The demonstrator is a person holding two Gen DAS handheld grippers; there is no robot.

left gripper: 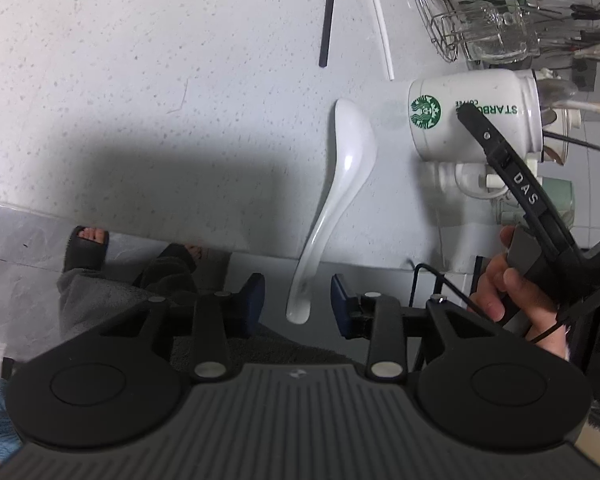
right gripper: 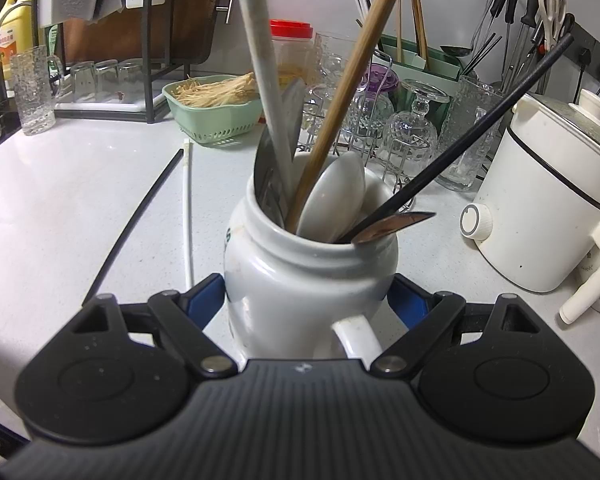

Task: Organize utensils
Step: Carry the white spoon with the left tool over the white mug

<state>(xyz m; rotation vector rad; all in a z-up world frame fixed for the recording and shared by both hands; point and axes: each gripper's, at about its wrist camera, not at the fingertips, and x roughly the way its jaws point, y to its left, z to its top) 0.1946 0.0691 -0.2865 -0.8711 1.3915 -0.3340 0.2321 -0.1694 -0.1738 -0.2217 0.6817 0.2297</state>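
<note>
Left gripper [left gripper: 298,306]: at the bottom centre of the left wrist view, its blue-padded jaws stand partly apart with a clear gap on both sides of the spoon handle; nothing is gripped.
White ceramic soup spoon [left gripper: 342,184]: lies on the counter in the centre of that view, bowl away from the camera, handle end reaching past the counter edge into the gap between the left jaws without touching either pad.
Counter [left gripper: 148,80]: pale speckled stone, filling the upper left of the left wrist view.
Right gripper [right gripper: 306,292]: at the lower centre of the right wrist view, its blue pads press on the two sides of the mug; it holds the mug, jaws set wide around it.
Starbucks mug [right gripper: 296,280]: white, jar-shaped, upright on the counter in the centre of the right wrist view, handle towards the camera; in the left wrist view it sits at right, beside the spoon's bowl.
Mug contents: a wooden chopstick [right gripper: 352,92], a black chopstick [right gripper: 476,128], a grey handle [right gripper: 260,60], a white spoon [right gripper: 332,196] and a metal spoon [right gripper: 396,224] stand or lean inside it.
Loose chopsticks: one black chopstick [right gripper: 136,224] and one white chopstick [right gripper: 188,208] lie side by side on the counter, left of the mug.
Right edge, farther back: a white electric pot [right gripper: 540,208].
Far centre: a green basket [right gripper: 216,116] and a wire rack of glasses [right gripper: 380,120].
</note>
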